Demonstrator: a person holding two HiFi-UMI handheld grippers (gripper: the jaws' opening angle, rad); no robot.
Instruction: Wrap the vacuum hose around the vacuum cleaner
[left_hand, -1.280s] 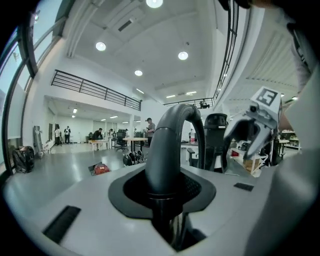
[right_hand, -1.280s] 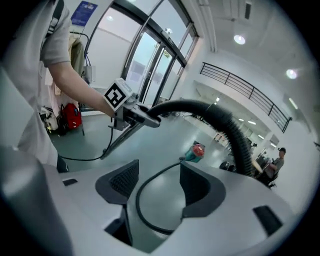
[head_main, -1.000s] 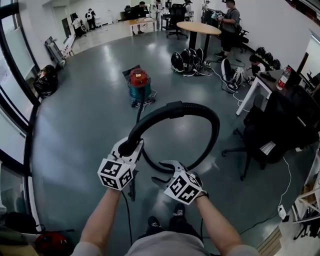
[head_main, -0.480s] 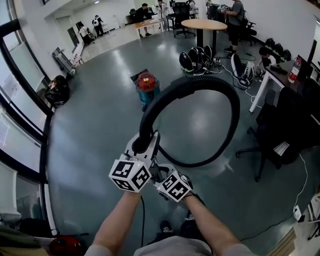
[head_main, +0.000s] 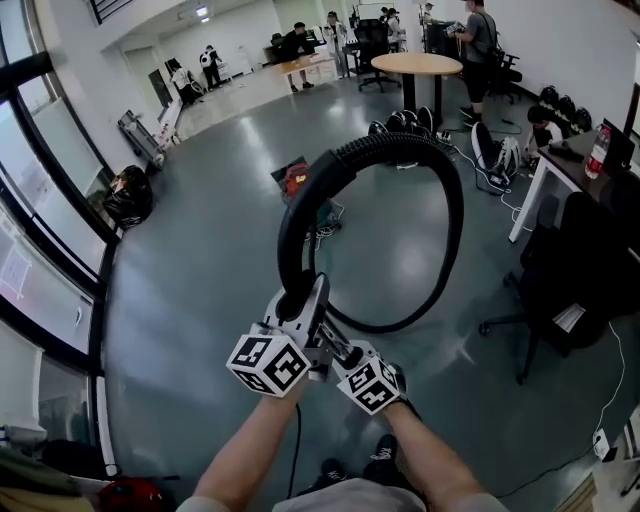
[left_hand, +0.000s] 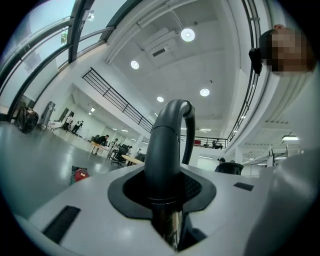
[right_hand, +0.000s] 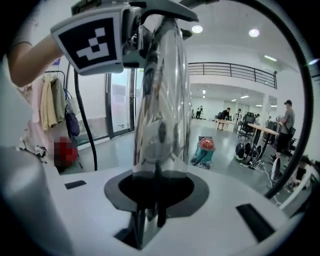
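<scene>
Gathering slack seems the step in hand: the black ribbed vacuum hose stands in one tall loop, well short of the red-lidded teal canister vacuum cleaner. The left gripper clamps the hose's black cuff. The right gripper – jaws just closing – pinches the shiny chrome tube. Next, I judge, the loop must travel to the cleaner; the grey floor around it lies open, but a white cord trails beside it.

This is a large open-plan office or lab hall. It has a glossy grey floor and tall dark-framed windows at nine o'clock. A round wooden-topped pedestal table stands at one o'clock and a black swivel chair at three. People gather around a desk at twelve.
</scene>
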